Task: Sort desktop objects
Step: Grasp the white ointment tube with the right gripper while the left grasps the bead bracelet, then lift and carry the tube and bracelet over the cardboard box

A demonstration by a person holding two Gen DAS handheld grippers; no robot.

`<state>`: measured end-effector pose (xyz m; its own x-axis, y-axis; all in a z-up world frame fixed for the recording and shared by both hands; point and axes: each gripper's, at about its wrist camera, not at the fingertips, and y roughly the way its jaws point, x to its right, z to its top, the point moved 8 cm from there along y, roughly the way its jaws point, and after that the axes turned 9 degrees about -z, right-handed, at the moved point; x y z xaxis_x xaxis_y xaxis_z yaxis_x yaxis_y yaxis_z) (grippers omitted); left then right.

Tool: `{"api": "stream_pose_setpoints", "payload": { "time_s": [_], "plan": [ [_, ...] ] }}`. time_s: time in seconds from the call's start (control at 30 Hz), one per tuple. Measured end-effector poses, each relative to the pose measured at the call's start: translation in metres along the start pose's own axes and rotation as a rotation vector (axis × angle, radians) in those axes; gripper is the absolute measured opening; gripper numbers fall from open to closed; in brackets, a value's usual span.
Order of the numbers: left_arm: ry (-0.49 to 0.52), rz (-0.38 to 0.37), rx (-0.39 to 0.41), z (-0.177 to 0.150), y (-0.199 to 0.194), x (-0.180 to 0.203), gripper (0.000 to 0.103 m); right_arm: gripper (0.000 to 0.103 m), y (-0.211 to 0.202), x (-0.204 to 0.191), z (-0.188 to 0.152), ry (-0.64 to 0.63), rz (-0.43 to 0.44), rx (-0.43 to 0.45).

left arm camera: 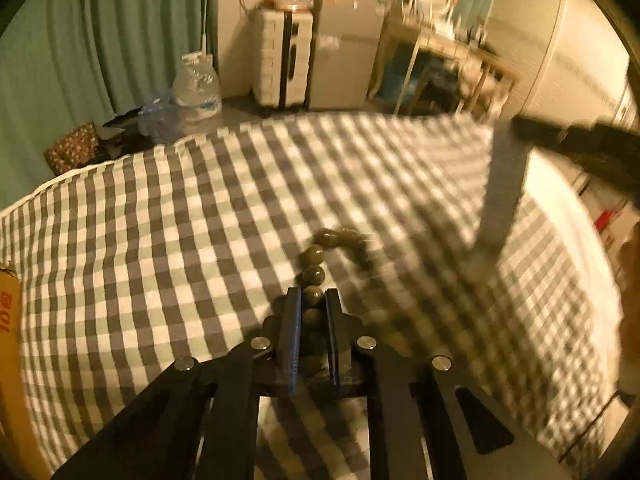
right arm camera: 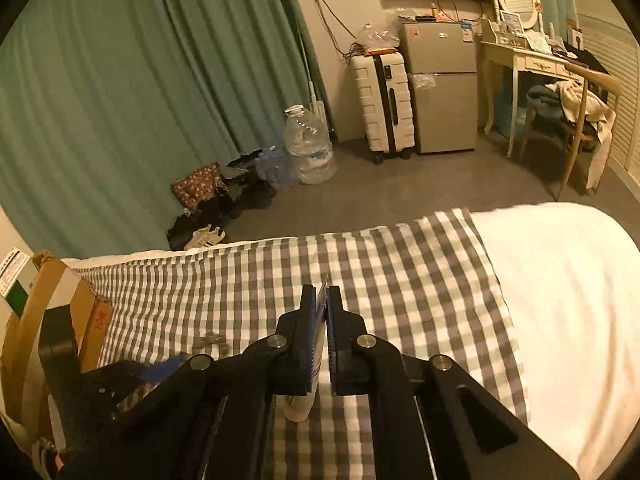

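While the left gripper (left arm camera: pixel 313 300) pinches the bead bracelet (left arm camera: pixel 314 274) lying mid-surface on the checkered cloth (left arm camera: pixel 160 240), the right gripper (right arm camera: pixel 322 300) clamps a thin blue-and-white tube (right arm camera: pixel 318 344) above the cloth's near edge.

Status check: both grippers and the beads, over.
Left gripper shut on bead string, rest trailing on checked cloth. Right gripper shut on small tube. Nothing in the way.
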<state>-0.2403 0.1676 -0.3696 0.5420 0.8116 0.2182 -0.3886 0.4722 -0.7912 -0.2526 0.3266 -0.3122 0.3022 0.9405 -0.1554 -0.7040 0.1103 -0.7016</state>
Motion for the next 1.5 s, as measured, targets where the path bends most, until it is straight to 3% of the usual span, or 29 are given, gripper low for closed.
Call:
{"api": "stream_pose_setpoints", "payload": {
  "time_s": [0.3,0.57,1.1,1.5],
  "plan": [
    [0.022,0.023,0.026,-0.003,-0.024,0.013,0.01,0.005,-0.019,0.002,-0.003,0.01,0.03,0.02],
    [0.052,0.047,0.099,0.016,-0.067,0.026,0.01,0.004,-0.052,-0.002,0.002,0.009,0.033,0.064],
    [0.052,0.142,0.31,0.042,-0.219,0.042,0.01,0.004,-0.17,-0.047,0.016,-0.051,0.06,0.23],
    [-0.036,0.26,0.399,0.015,-0.325,-0.004,0.01,0.004,-0.241,-0.116,0.023,-0.095,0.162,0.318]
  ]
}}
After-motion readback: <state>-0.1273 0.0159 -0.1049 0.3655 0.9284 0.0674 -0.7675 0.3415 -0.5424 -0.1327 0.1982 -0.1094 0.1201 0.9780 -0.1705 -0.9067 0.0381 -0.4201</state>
